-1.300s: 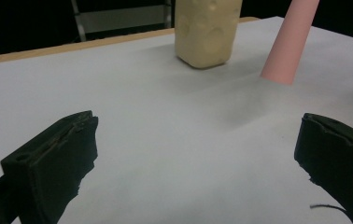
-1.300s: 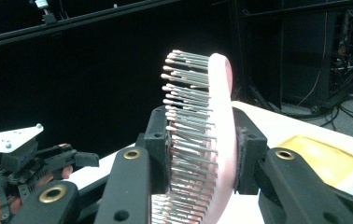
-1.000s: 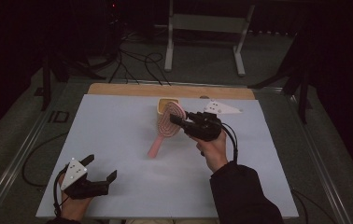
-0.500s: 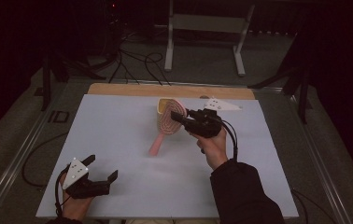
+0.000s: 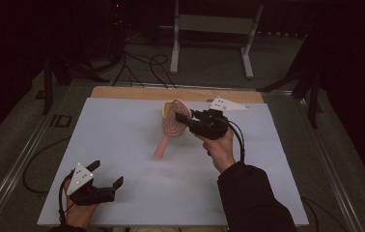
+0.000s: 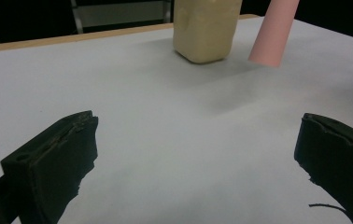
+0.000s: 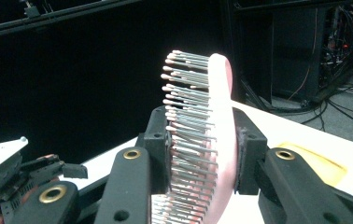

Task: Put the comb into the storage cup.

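- Hairbrush point(image 5: 170, 126): pink, oval head with rows of thin pale-tipped bristles, tapered plain handle; it sits toward the far middle of the tabletop point(image 5: 122, 140), tilted, with the handle end down toward the surface and the head raised.
- Right claw point(image 5: 180, 118): pinching the hairbrush at its head; in the right gripper view the two black jaws press against the hairbrush point(image 7: 202, 140) from both sides, one on the bristle face and one on the smooth pink back.
- Left claw point(image 5: 108, 175): spread wide, holding nothing; it lies well apart from the hairbrush, at the near left corner of the tabletop; the left gripper view shows bare white surface between the two jaws.
- Cream block point(image 6: 206, 28): just beside the hairbrush, on its far side; the left gripper view shows it as a pale rounded block standing on the tabletop next to the hairbrush handle point(image 6: 273, 32); the high view shows it as a yellowish patch behind the hairbrush head.
- The right gripper view gives the bristle detail; the high view gives the whole hairbrush outline; whether the handle end touches the tabletop cannot be told.
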The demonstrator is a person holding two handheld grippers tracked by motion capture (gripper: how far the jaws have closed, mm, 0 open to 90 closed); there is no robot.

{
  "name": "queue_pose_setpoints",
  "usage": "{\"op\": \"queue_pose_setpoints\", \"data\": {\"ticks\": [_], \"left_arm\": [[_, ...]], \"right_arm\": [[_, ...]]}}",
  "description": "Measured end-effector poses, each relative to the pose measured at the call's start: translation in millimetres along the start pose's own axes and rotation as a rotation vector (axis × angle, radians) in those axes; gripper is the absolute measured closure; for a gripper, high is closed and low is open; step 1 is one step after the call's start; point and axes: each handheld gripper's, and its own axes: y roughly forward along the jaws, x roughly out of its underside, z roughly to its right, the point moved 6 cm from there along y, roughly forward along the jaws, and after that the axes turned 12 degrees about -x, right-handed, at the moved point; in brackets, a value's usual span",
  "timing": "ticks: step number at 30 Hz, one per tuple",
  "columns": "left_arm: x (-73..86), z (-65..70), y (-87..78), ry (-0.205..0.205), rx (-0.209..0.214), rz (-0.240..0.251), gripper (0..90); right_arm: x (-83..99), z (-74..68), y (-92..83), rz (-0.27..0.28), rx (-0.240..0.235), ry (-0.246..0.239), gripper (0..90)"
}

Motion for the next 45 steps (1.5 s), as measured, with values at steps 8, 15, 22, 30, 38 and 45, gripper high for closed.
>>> {"op": "queue_pose_setpoints", "data": {"ticks": [8, 15, 22, 30, 38, 45], "left_arm": [[0.9, 0.3, 1.2, 0.003, 0.001, -0.008, 0.0], [1.0, 0.6, 1.4, 0.005, 0.002, -0.009, 0.0], [0.9, 1.2, 1.7, 0.004, 0.002, -0.007, 0.0], [1.2, 1.5, 2.0, 0.007, 0.003, -0.010, 0.0], [1.5, 2.1, 2.6, 0.009, 0.001, -0.014, 0.0], [1.7, 1.9, 2.5, 0.010, 0.000, -0.016, 0.0]], "right_arm": [[-7.5, 3.0, -0.2, 0.013, 0.008, 0.000, 65.4], [-10.6, 6.7, 0.1, 0.019, 0.013, 0.010, 65.4], [-16.6, 8.8, 0.3, 0.025, 0.020, 0.009, 65.4], [-23.7, 11.0, 0.4, 0.030, 0.030, 0.005, 65.4], [-28.3, 13.0, 3.7, 0.034, 0.034, 0.009, 65.4], [-29.6, 13.5, 6.4, 0.016, 0.040, -0.004, 65.4]]}}
